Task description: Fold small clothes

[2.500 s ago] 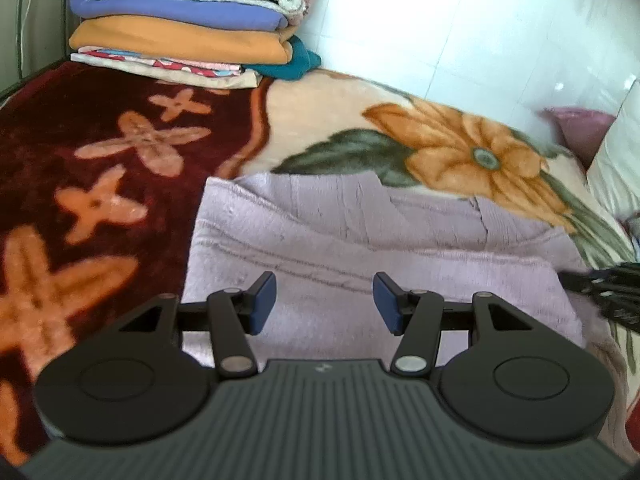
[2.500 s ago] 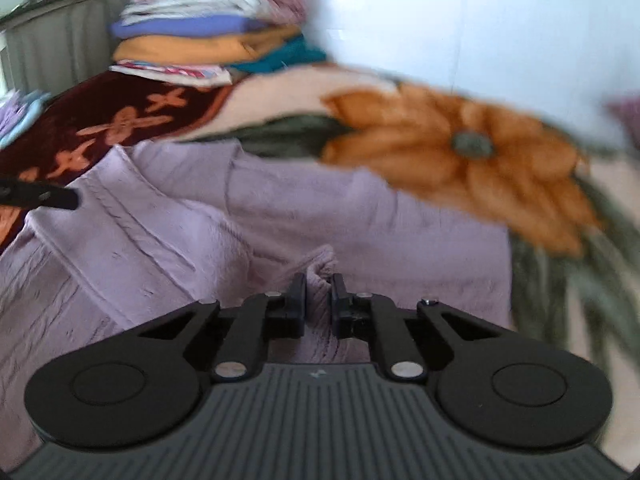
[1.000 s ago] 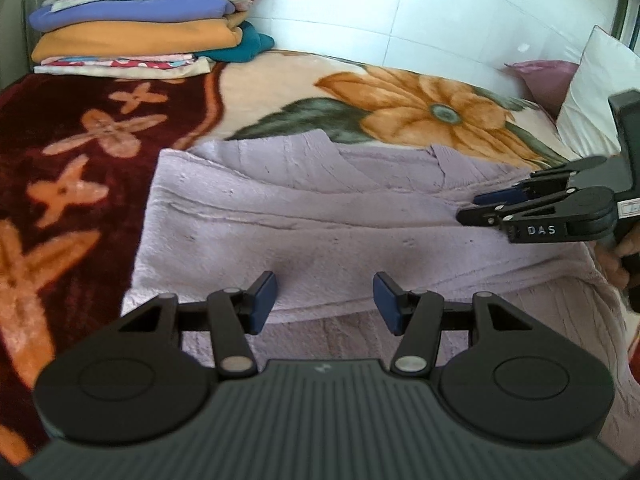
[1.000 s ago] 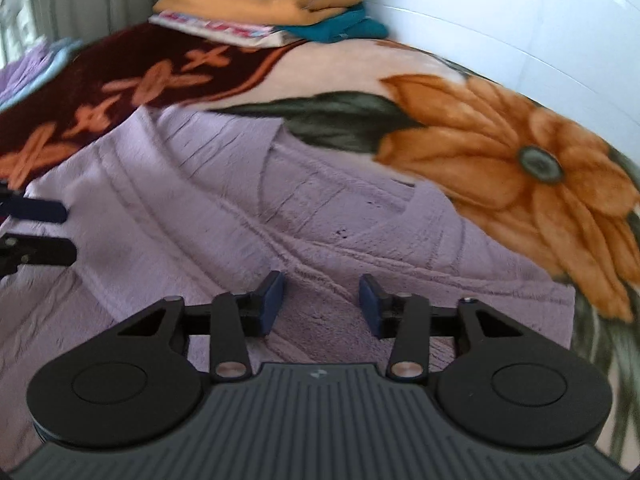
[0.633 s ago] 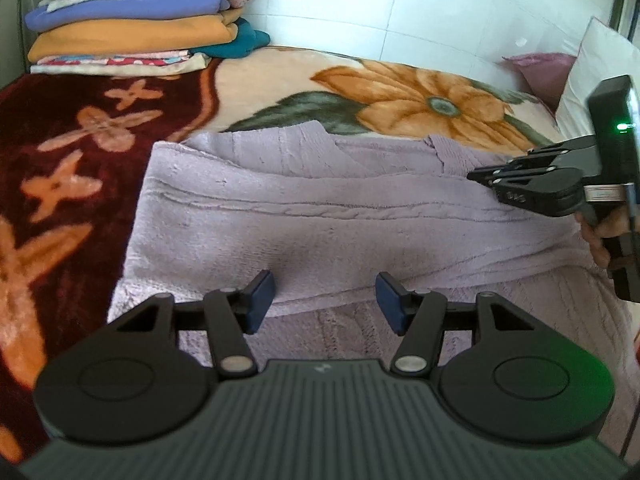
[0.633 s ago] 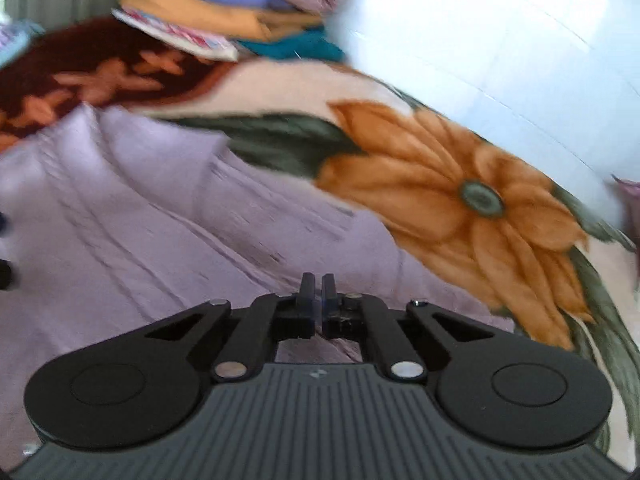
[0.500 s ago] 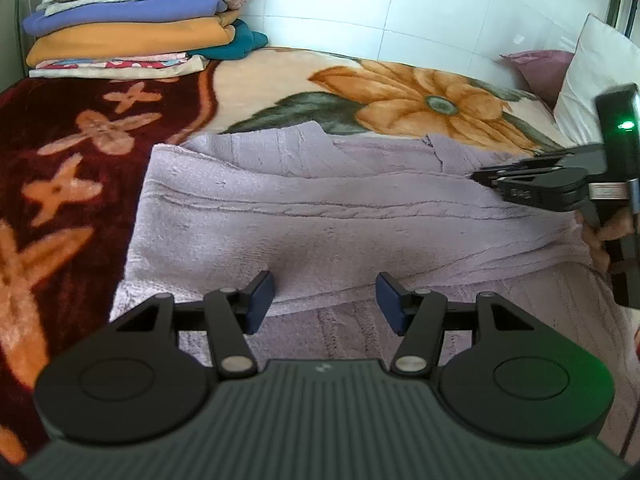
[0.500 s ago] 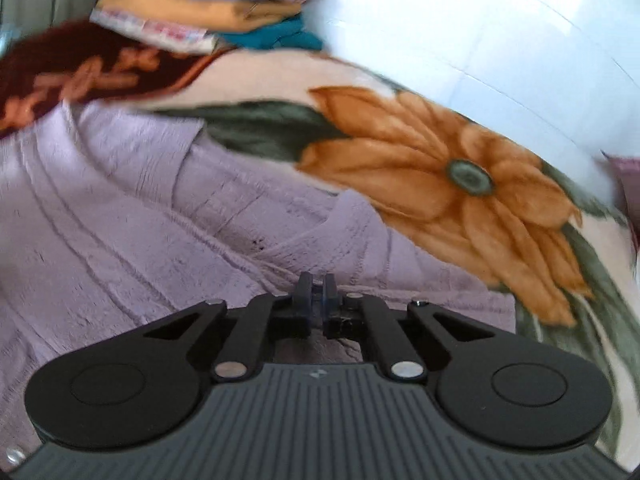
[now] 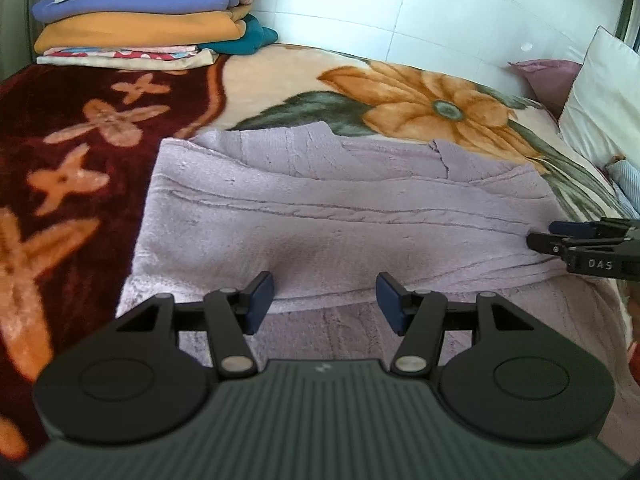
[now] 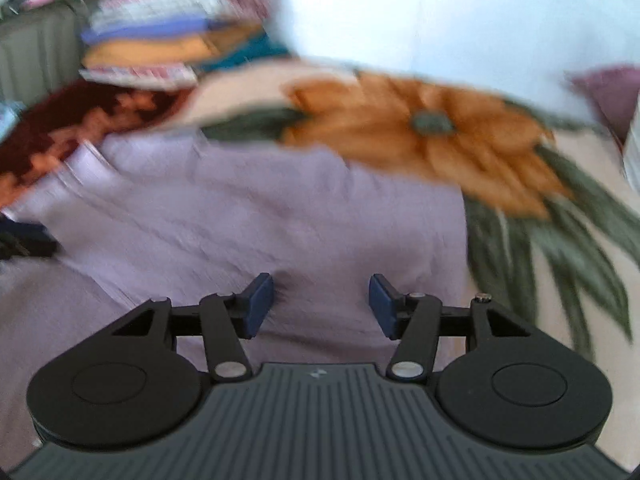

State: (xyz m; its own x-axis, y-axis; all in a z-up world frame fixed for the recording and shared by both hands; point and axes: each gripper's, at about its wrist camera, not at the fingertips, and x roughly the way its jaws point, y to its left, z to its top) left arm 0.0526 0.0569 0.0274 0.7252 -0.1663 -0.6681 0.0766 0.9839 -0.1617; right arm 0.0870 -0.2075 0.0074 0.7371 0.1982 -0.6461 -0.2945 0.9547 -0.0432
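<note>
Both claws empty – left claw (image 9: 325, 300) agape, right claw (image 10: 321, 300) opening – over the lilac sweater (image 9: 340, 220).

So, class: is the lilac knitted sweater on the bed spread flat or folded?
Folded, partly: the lilac knitted sweater has its far part doubled towards the camera, the fold's edge lying across the lower layer. The right view is blurred.

A stack of folded blankets (image 9: 144, 12) and a white pillow (image 9: 604, 100) rest on the floral bedspread (image 9: 420, 96).

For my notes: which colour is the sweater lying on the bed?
Pale lilac sweater, with a cable-knit texture; clearest in the left wrist view.
</note>
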